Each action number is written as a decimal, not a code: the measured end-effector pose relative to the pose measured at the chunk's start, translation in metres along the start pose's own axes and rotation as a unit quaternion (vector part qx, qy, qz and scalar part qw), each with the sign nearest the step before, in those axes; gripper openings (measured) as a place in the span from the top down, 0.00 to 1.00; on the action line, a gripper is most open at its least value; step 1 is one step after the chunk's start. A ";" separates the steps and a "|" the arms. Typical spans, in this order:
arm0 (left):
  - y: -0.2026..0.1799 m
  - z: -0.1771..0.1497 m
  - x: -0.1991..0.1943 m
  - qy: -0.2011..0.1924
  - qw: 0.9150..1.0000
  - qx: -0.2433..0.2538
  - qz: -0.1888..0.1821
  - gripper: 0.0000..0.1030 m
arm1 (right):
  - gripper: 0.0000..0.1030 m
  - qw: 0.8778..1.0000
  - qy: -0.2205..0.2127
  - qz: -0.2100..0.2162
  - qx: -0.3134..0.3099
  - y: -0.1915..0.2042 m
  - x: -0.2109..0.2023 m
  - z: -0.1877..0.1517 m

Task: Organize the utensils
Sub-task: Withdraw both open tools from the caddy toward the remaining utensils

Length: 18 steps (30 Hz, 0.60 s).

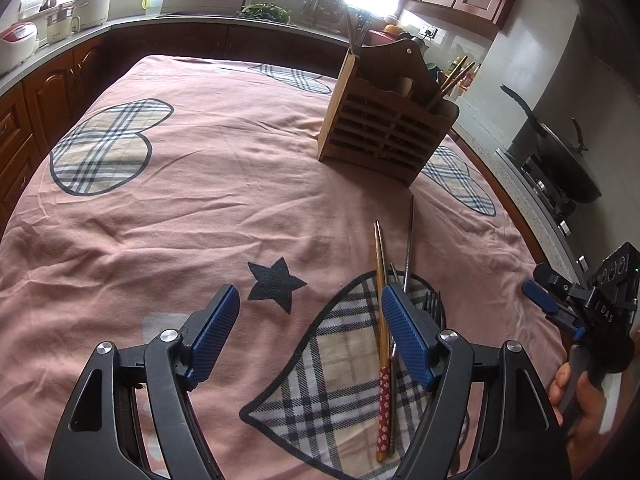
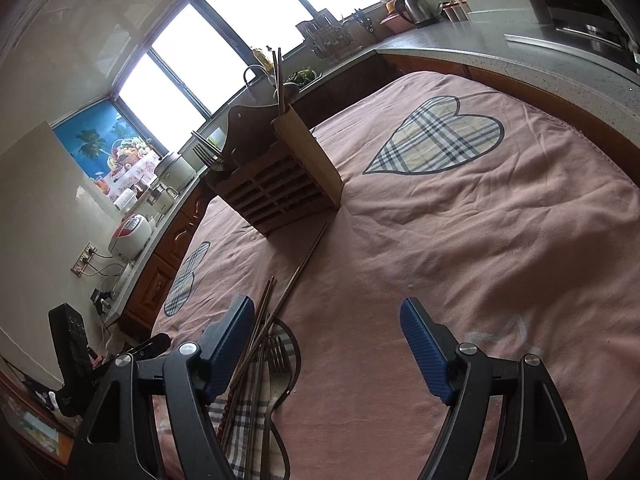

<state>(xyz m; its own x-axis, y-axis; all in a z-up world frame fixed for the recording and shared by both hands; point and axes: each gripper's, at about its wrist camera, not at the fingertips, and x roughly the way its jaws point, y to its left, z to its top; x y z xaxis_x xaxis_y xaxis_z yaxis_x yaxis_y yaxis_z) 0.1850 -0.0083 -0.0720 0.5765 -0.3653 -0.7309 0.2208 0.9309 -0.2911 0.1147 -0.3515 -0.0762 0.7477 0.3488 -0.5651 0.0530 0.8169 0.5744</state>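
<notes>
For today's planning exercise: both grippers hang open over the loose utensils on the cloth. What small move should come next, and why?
Probably shift the left gripper sideways and lower it until the wooden chopsticks sit between its open jaws. They lie loose on the cloth, just inside its one finger, and the holder already has utensils in it.

in the left wrist view the utensil holder [image 1: 384, 128] stands on the tablecloth [image 1: 192, 216], upper right of centre, w/ chopsticks [image 1: 454, 78] and forks [image 1: 360, 26] upright in its compartments. below it, lower centre-right, loose chopsticks [image 1: 382, 320], a metal stick [image 1: 409, 240] and a fork [image 1: 432, 304] lie together on the cloth. counter [image 1: 208, 22] runs along the top, wok [image 1: 560, 156] at right edge. right gripper [image 1: 540, 300] sits far right, beside the pile.
</notes>
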 end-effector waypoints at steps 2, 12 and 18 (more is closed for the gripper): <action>-0.001 -0.002 0.005 0.008 1.000 0.000 -0.004 0.27 | 0.25 1.000 0.006 -0.001 -0.001 -0.001 0.005 -0.002; -0.002 0.002 0.021 0.023 1.000 0.005 -0.004 0.27 | 0.25 1.000 0.029 0.009 -0.004 0.001 0.032 0.004; 0.004 0.006 0.027 0.028 1.000 -0.003 -0.002 0.27 | 0.26 0.999 0.040 0.012 -0.017 0.013 0.061 0.022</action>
<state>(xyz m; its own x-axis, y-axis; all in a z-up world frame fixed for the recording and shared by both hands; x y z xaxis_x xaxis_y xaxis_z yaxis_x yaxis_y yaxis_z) 0.2064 -0.0145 -0.0891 0.5311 -0.3690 -0.7628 0.2188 0.9294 -0.2972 0.1754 -0.3300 -0.0901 0.6935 0.4024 -0.5976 0.0123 0.8227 0.5683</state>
